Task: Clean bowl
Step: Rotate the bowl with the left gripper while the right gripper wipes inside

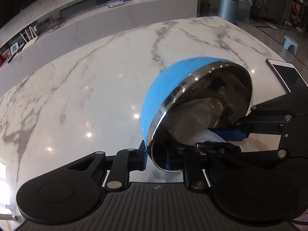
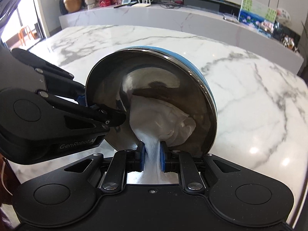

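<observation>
Right gripper [image 2: 152,158] sits nearest the lens, blue pads pinched narrow on a bunched white paper towel [image 2: 163,121], with the wad pressed into the steel interior of the bowl [image 2: 154,73]. Left gripper [image 1: 156,158] is clamped on the bowl's rim, one pad on the blue outer shell, the other inside against the metal. The bowl is held tilted on edge above the marble table, toward its near right corner, mouth facing the right gripper. I can't tell whether the lower rim touches the tabletop [image 1: 86,77]. A phone [image 1: 284,75] lies at the right edge, near the bowl.

Step in hand, I'd say: wiping the inside.

To do it well:
- keep the left clamp firm and the tilt fixed, since the polished rim will likely slip under side load
- sweep the wad in arcs from the bottom out to the rim, and cover the area near the left inner pad too
- push with the towel only, keeping the pads off the steel
- keep the towel pinched tight; it looks prone to pulling out if dragged hard
</observation>
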`<action>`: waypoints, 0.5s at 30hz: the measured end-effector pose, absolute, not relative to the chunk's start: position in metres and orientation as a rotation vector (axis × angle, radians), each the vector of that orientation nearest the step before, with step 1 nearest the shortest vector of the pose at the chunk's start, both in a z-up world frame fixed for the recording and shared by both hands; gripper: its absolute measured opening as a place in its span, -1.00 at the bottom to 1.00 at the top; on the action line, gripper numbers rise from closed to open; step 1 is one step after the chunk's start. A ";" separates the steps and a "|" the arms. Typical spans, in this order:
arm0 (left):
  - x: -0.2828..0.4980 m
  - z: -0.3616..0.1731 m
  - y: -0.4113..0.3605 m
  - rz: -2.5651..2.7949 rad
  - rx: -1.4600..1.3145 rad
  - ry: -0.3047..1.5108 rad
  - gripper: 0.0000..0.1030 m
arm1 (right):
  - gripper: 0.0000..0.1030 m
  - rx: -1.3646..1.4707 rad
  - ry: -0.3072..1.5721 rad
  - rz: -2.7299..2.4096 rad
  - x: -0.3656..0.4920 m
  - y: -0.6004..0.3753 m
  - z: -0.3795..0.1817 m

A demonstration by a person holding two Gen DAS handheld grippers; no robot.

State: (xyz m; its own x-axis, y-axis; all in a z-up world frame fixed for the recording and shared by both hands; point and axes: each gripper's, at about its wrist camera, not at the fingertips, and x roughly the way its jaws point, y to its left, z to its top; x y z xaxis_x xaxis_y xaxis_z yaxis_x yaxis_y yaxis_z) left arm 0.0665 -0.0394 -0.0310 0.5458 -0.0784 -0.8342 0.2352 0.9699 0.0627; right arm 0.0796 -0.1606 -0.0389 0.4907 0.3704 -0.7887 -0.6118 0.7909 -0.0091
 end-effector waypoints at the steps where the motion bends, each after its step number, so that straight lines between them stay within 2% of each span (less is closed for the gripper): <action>1: 0.066 -0.031 -0.039 -0.188 0.175 0.977 -0.69 | -0.75 -0.331 0.860 0.597 0.078 -0.159 -0.039; 8: 0.066 -0.030 -0.039 -0.192 0.174 0.978 -0.68 | -0.76 -0.602 0.668 0.465 0.055 -0.145 -0.033; 15: 0.066 -0.030 -0.038 -0.208 0.151 0.977 -0.69 | -0.76 -0.555 0.698 0.470 0.064 -0.147 -0.035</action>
State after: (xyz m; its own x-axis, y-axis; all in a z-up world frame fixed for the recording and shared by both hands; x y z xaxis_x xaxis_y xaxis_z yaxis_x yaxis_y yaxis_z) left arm 0.0662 -0.0377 -0.0296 0.5420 -0.1067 -0.8336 0.2424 0.9696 0.0335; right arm 0.0640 -0.1468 -0.0352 0.6746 0.2168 -0.7056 -0.5724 0.7572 -0.3146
